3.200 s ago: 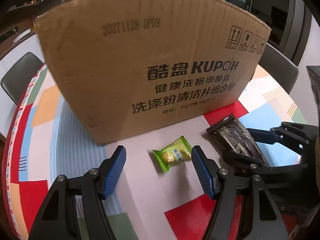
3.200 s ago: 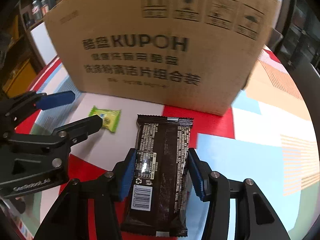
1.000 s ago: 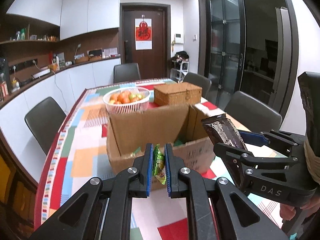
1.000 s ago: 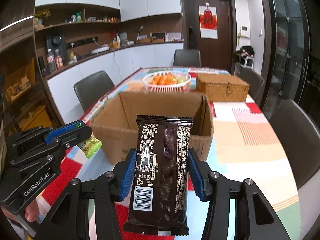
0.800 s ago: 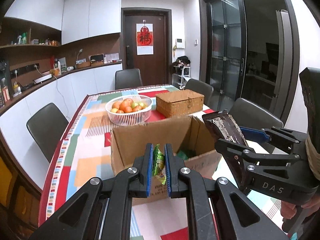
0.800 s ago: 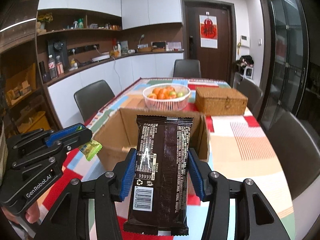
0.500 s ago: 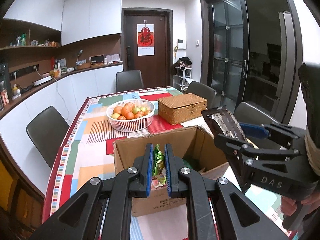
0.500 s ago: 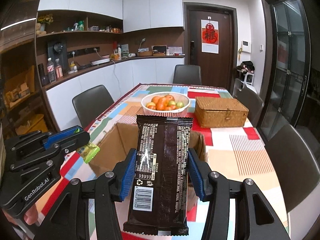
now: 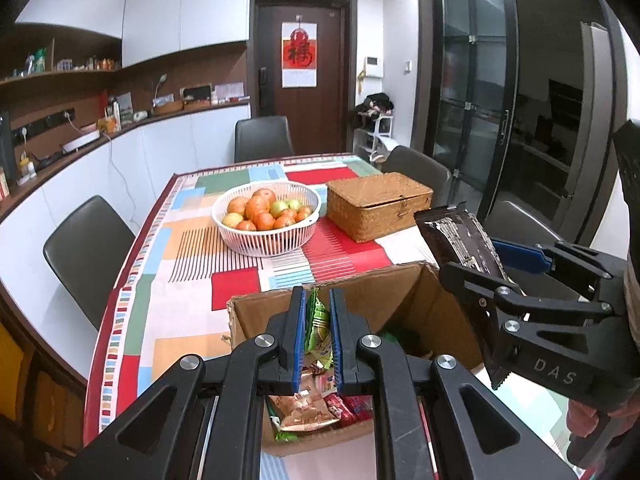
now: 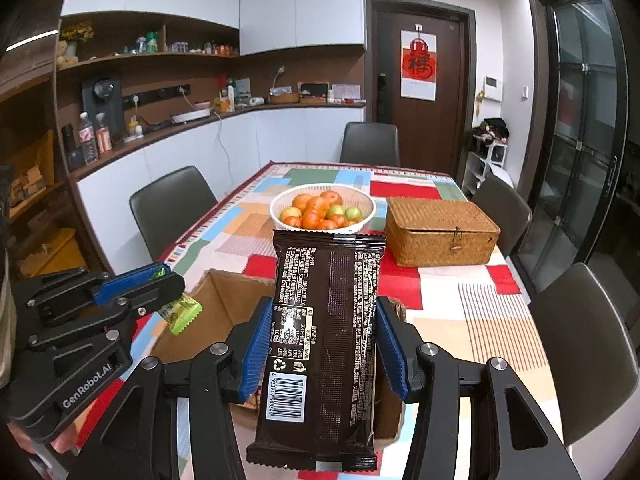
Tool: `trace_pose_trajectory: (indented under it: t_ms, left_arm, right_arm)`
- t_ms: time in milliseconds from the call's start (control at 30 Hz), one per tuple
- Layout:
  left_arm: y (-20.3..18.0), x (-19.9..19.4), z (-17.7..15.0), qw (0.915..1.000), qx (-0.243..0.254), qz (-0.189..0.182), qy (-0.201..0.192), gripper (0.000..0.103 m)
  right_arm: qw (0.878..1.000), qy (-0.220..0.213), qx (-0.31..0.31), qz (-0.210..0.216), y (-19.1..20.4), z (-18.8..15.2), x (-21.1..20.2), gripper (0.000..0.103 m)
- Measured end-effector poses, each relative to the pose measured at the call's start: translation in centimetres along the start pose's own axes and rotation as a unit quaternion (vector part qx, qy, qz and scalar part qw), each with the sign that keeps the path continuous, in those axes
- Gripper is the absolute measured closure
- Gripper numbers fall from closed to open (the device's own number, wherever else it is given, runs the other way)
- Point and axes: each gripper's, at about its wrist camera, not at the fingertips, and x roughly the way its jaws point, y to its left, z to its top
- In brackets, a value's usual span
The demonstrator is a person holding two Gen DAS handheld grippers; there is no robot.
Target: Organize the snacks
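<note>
- Clamped tight, L fingers point(image 9: 298, 336) on the green snack packet point(image 9: 318, 328): blue pads nearly meeting, thin wrapper pinched on edge, standing upright between them.
- Seen from the R wrist cam too: left gripper point(image 10: 156, 284) off to the side, green packet point(image 10: 180, 312) poking out below its tip, hanging over the near-left corner of the box.
- R fingers point(image 10: 256, 340) at mid width, pressed on both long edges of the dark chocolate bar point(image 10: 324, 340); held flat, label and barcode facing the cam, prob. because a wide flat pack is gripped most easily across its width.
- From the L cam: right gripper point(image 9: 500, 264) at the R side, dark bar point(image 9: 460, 240) sticking up and forward past the box's R wall.
- Below both: open cardboard box point(image 9: 404, 284) on the table, flaps out of the way, other wrapped snacks already piled inside point(image 9: 316, 400). Looks like the collecting bin, so both items carried high to clear the rim.
- Judgement: carry phase nearly done, drop not yet made. Green packet seems over the opening; bar more at the R edge, may need a nudge inward before release.
- Risk: long bar could catch on the rim or tip outside if let go too early.
- Further out: patchwork tablecloth point(image 9: 192, 240), white fruit basket point(image 9: 266, 220), wicker box point(image 9: 378, 204) behind, dark chairs round the table. None in the way.
</note>
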Motion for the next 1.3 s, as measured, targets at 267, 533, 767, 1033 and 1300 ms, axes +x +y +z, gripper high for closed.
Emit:
trace_pose_trajectory:
  t_ms: [267, 533, 767, 1033, 1300]
  left_arm:
    - [0.3, 1.8, -0.3, 0.9996, -0.005, 0.018, 0.023, 0.068]
    - [0.4, -0.8, -2.4, 0.9983, -0.007, 0.058, 0.007, 0.057]
    - [-0.6, -5.0, -4.7, 0.9962, -0.018, 0.083, -0.021, 0.049]
    - [-2.3, -10.3, -8.0, 0.9938, -0.017, 0.093, -0.058, 0.027]
    - [-3.9, -13.6, -11.8, 0.9914, -0.015, 0.107, -0.073, 0.013]
  right_arm:
    - [1.0, 0.027, 0.004, -0.009, -0.3, -0.1, 3.0, 0.052]
    - [0.999, 0.032, 0.006, -0.023, -0.4, -1.6, 2.6, 0.038]
    - [0.999, 0.002, 0.017, -0.033, -0.2, -3.8, -1.2, 0.029]
    - [0.998, -0.045, 0.023, -0.04, 0.7, -7.1, -7.1, 0.017]
    - [0.996, -0.07, 0.03, -0.053, 1.2, -11.4, -11.1, 0.01]
